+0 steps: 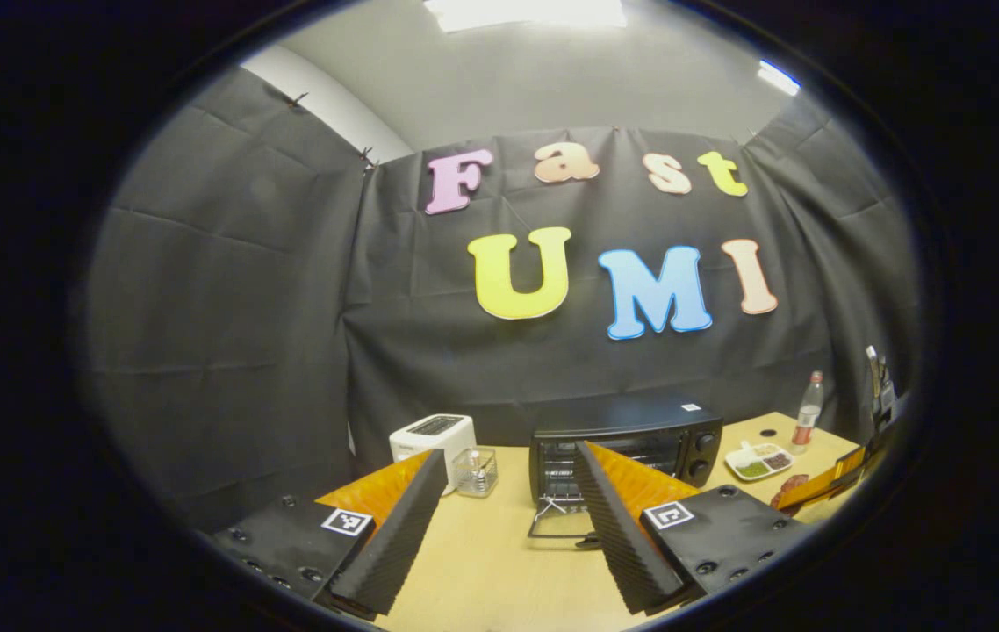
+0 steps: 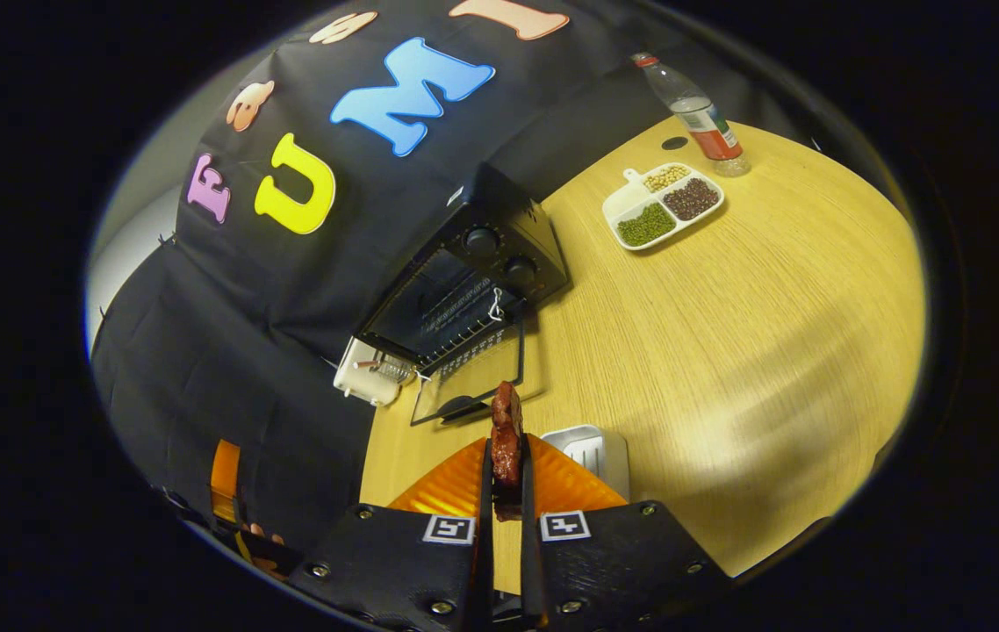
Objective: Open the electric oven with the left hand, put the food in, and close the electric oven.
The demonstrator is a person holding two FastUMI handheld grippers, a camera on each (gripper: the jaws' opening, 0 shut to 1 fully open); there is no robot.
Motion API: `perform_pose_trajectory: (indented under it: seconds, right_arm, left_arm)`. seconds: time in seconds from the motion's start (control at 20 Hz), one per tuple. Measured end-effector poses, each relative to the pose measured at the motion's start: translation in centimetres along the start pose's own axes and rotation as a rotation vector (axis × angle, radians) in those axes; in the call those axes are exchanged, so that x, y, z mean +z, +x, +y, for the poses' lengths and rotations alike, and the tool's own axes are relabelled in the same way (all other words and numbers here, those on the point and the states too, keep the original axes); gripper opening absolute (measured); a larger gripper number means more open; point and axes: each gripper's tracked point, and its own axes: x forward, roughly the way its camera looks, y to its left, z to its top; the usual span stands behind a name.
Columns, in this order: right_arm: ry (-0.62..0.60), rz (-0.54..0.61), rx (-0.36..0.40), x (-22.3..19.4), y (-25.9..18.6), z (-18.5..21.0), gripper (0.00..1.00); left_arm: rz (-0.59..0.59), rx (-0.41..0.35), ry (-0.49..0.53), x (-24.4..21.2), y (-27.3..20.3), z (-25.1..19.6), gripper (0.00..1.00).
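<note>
A black electric oven [image 1: 627, 443] stands at the back of the wooden table, its glass door [image 1: 561, 518] folded down flat in front of it. The left gripper [image 1: 513, 500] is held open above the table, a little short of the oven. In the right gripper view the oven [image 2: 473, 281] appears tilted, with its door [image 2: 473, 377] open and the wire rack inside visible. The right gripper [image 2: 506, 456] is shut on a dark red piece of food [image 2: 506, 434], held in the air just in front of the open door.
A white toaster [image 1: 432, 437] and a small clear glass container [image 1: 475, 471] stand left of the oven. A white divided tray of beans [image 2: 662, 206] and a plastic bottle [image 2: 697, 110] sit to its right. A small silver tray [image 2: 587, 452] lies under the right gripper.
</note>
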Motion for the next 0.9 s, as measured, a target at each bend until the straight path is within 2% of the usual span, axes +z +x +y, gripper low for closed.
perform_pose_trajectory:
  seconds: [0.1,0.15,0.2,0.25,0.3,0.35,0.85,0.9]
  right_arm:
    - [0.014,-0.008,0.022,0.6,0.6,1.2,0.13]
    - [0.018,-0.016,0.030,1.0,1.1,1.7,0.13]
    - [0.020,-0.022,0.038,1.3,1.4,2.3,0.12]
    - [0.022,-0.030,0.047,1.7,2.0,2.9,0.13]
    - [0.020,-0.039,0.054,2.0,2.5,3.6,0.12]
    - [0.019,-0.046,0.057,2.3,3.1,4.1,0.13]
    - [0.036,-0.117,0.093,4.8,10.5,8.8,0.13]
    - [0.033,-0.130,0.096,5.1,11.3,9.2,0.12]
  left_arm:
    - [0.001,0.002,-0.006,-0.1,0.4,0.4,1.00]
    - [0.001,0.004,-0.006,-0.2,0.7,0.7,0.97]
    - [0.004,0.005,-0.004,-0.3,1.0,1.0,1.00]
    - [0.006,0.007,-0.003,-0.4,1.3,1.4,0.97]
    - [0.008,0.010,-0.005,-0.6,1.6,1.7,1.00]
    - [0.011,0.013,-0.007,-0.7,1.9,2.1,0.97]
    - [0.030,0.054,0.008,-1.7,5.1,7.2,0.97]
    - [0.033,0.058,0.007,-1.9,5.6,7.7,1.00]
